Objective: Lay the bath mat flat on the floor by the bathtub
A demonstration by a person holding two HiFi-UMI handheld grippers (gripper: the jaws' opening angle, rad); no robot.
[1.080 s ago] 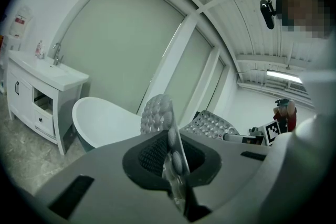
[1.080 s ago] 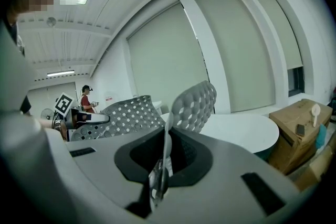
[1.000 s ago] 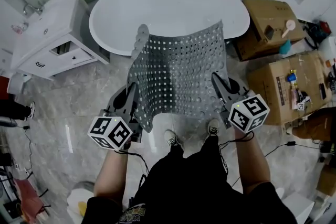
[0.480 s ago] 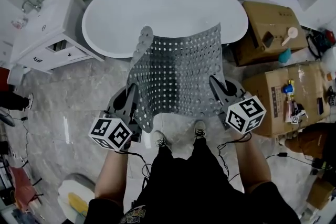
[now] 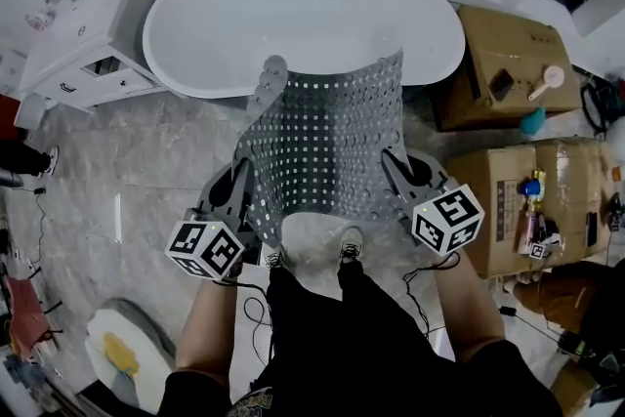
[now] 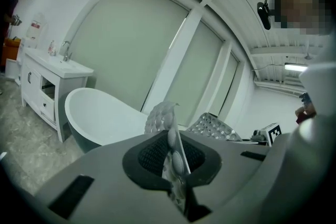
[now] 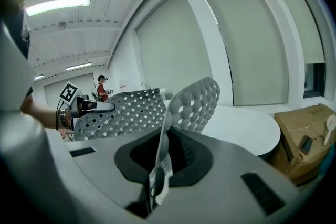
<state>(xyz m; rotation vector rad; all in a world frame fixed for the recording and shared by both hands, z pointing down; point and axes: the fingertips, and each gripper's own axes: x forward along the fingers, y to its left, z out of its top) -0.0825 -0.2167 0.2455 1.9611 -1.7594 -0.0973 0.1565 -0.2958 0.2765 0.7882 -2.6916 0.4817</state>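
- The left gripper [image 6: 176, 165] has its jaws pressed together on the left edge of the bath mat [image 5: 327, 142]. The left gripper view shows the bumpy grey sheet standing on edge in the slot between them and rising past the tips.
- The right gripper [image 7: 157, 170] is likewise clamped tight on the mat's right edge. A thin strip of the sheet runs up from between its jaws and then fans out into the perforated panel.
- Between the two grippers the mat hangs in the air in front of the person — a grey sheet full of small holes, sloping up and away from the near edge. Its far left corner is flopped over in a rounded fold.
- In the head view the mat's far edge overlaps the near rim of the white bathtub [image 5: 303, 15]; whether it touches the tub cannot be told.
- The near edge hangs just above the person's shoes [image 5: 350, 242], and no part of the mat is seen lying on the marble floor [image 5: 146, 161].
- The sheet covers the strip of floor beside the tub and, in the head view, hides the inner side of both grippers' jaws.
- A white vanity cabinet [image 5: 78, 44] stands left of the tub, cut off by the frame's edge.
- Cardboard boxes [image 5: 508, 54] sit at the right with small items on top — too small to name.
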